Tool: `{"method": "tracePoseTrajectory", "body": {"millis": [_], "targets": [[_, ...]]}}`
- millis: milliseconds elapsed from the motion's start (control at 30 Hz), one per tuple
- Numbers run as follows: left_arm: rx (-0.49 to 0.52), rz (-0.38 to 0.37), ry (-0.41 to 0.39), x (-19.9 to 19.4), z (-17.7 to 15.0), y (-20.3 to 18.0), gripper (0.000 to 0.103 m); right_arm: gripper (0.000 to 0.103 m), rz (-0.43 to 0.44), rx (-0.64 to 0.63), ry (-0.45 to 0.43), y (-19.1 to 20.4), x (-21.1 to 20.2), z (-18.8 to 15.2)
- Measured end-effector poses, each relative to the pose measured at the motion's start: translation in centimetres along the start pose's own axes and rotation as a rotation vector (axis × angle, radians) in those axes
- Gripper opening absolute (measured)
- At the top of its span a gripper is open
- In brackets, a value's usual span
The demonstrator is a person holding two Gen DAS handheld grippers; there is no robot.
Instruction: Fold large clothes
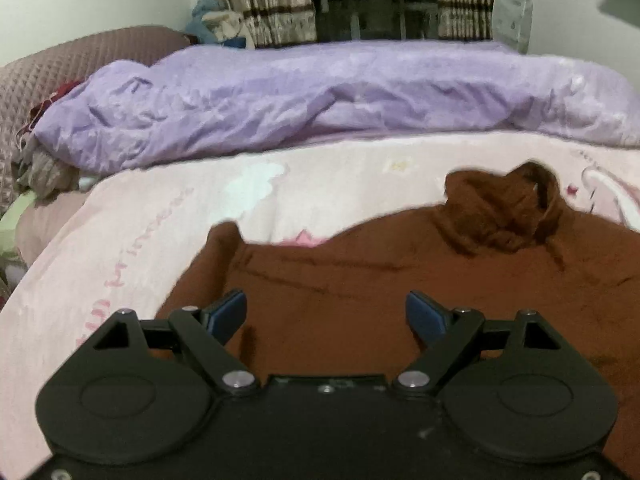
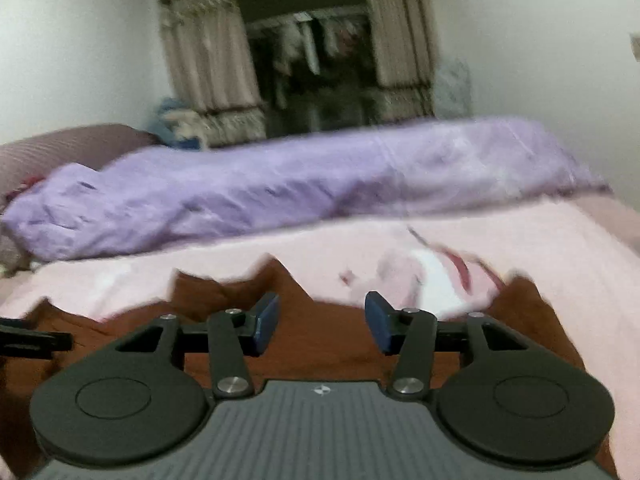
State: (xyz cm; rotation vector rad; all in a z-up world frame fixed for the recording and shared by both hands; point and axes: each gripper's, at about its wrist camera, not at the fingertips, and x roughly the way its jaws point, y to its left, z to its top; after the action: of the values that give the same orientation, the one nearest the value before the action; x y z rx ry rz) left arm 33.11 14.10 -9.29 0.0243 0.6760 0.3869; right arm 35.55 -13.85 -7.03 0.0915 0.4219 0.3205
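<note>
My left gripper point(image 1: 326, 314) hovers over the brown garment point(image 1: 360, 280), fingers spread wide, nothing between them. The garment lies flat on the pink sheet point(image 1: 160, 216); its left edge ends short of the sheet's border, with bare sheet beyond. Its bunched collar point(image 1: 508, 208) sits at the far edge. Behind the garment, a purple duvet point(image 1: 304, 96) bounds the bare strip. My right gripper point(image 2: 322, 322), fingers likewise apart and empty, hangs above the garment's far edge point(image 2: 280, 276).
</note>
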Motion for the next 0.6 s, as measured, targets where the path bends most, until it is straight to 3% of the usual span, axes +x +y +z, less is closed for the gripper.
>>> {"method": "tracePoseTrajectory", "body": {"millis": [100, 200, 333, 467, 600], "targets": [[-0.004, 0.007, 0.038, 0.7, -0.6, -0.1, 0.088, 0.059, -0.004, 0.064, 0.114, -0.9, 1.9, -1.8], [0.02, 0.01, 0.058, 1.3, -0.9, -0.7, 0.088, 0.06, -0.056, -0.009, 0.172, 0.1, 3.1, -4.1], [-0.01, -0.014, 0.059, 1.5, -1.1, 0.3, 0.088, 0.06, -0.087, -0.071, 0.16, 1.3, 2.8, -4.0], [-0.002, 0.003, 0.013, -0.4, -0.4, 1.9, 0.088, 0.059, -0.02, -0.006, 0.123, -0.8, 1.1, -2.6], [-0.013, 0.023, -0.059, -1.7, 0.1, 3.9, 0.088, 0.061, -0.063, 0.051, 0.043, -4.8, -1.4, -0.6]]}}
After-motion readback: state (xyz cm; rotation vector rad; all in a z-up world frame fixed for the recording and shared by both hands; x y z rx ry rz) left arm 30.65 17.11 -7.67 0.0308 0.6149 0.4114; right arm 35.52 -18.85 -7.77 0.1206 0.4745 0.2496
